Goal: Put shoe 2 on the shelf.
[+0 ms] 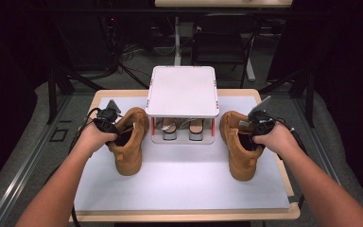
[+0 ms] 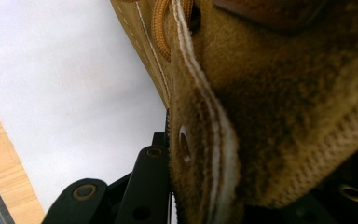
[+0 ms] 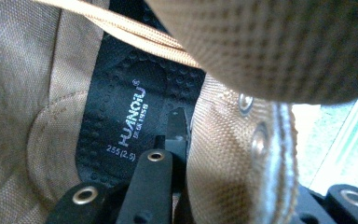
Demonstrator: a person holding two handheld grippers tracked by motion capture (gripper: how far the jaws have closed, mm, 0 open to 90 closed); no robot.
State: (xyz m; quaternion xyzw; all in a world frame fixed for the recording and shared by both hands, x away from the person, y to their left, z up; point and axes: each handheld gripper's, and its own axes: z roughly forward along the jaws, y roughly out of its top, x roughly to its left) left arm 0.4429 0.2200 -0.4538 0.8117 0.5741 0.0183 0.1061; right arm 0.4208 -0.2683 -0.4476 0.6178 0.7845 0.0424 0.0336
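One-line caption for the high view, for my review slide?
Each claw, left and right, grips the collar of a tan boot, left boot and right boot, flanking a small white shoe rack.

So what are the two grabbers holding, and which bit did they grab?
Each holds a tan boot by the side of its ankle opening: the left gripper has the left boot, and the right gripper has the right boot.
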